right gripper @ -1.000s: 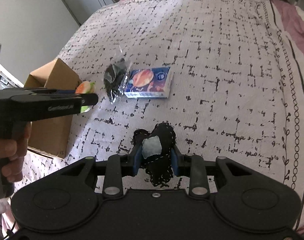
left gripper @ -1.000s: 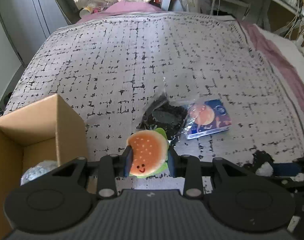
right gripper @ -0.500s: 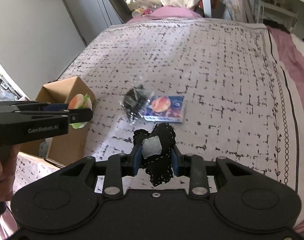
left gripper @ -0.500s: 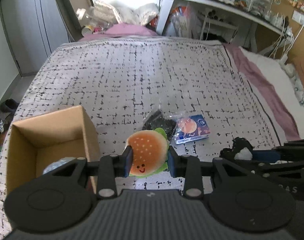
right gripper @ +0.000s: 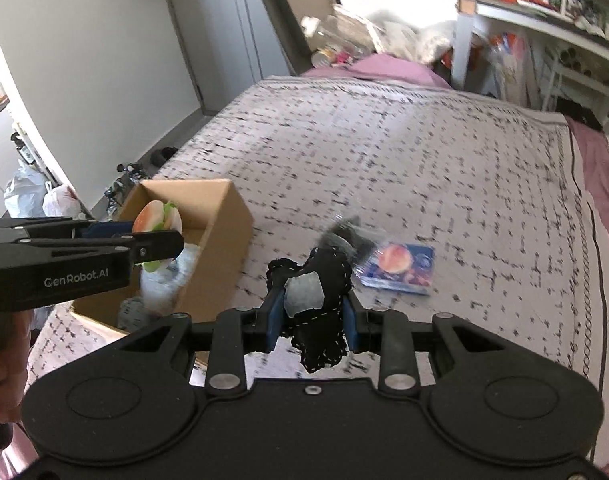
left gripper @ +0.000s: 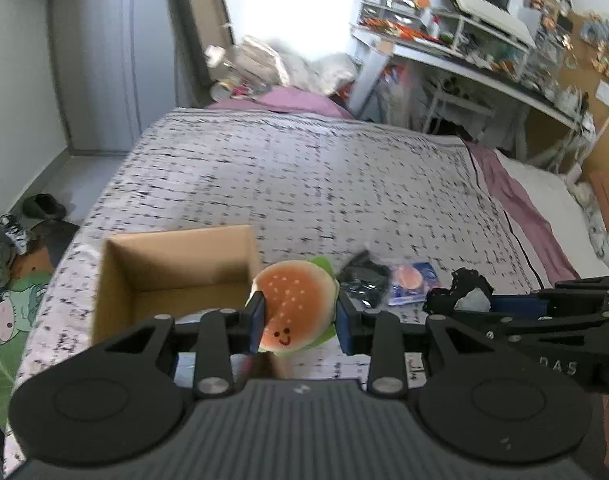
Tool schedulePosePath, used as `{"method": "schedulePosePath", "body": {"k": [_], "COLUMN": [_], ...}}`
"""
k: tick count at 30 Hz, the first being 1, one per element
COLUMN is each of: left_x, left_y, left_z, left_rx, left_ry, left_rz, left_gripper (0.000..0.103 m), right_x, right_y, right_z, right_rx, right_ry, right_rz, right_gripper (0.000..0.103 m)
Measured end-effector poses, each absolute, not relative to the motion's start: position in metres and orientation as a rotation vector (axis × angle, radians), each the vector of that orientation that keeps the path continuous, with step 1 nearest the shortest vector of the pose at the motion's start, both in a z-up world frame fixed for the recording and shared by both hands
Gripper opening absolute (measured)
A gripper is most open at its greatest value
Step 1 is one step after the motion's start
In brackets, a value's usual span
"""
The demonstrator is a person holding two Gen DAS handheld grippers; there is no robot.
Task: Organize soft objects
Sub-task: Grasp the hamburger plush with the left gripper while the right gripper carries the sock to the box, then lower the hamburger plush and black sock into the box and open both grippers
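Bed [left gripper: 304,176]: patterned cover. Cardboard box [left gripper: 176,264] near its left edge, open. Left gripper [left gripper: 298,320] clamped on burger toy [left gripper: 294,306], held above box's right wall. Right gripper [right gripper: 310,316] clamped on black plush [right gripper: 324,304], above bed, right of box.

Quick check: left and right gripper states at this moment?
Left gripper: closed on the burger plush.
Right gripper: closed on the black stitched plush.
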State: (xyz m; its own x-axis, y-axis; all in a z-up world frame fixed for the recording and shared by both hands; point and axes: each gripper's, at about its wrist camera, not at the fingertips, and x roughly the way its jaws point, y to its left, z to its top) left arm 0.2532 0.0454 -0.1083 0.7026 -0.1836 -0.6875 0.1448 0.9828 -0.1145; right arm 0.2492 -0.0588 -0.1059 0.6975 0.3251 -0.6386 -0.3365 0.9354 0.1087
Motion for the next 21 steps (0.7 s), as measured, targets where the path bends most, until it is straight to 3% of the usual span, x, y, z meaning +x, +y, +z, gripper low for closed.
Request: {"method": "schedulePosePath", "body": {"k": [21], "left_x": [0.243], "left_y": [0.137], "left_z": [-0.131], "left_rx": [-0.158], "left_ry": [0.764], "left_rz": [-0.085], "left_gripper": [0.035], "right_x": [0.248], "right_y": [0.035], "right_z": [-0.096], "right_rx": [-0.118], "right_ry": [0.669], "right_rz": [0.434], "right_gripper": [0.031]}}
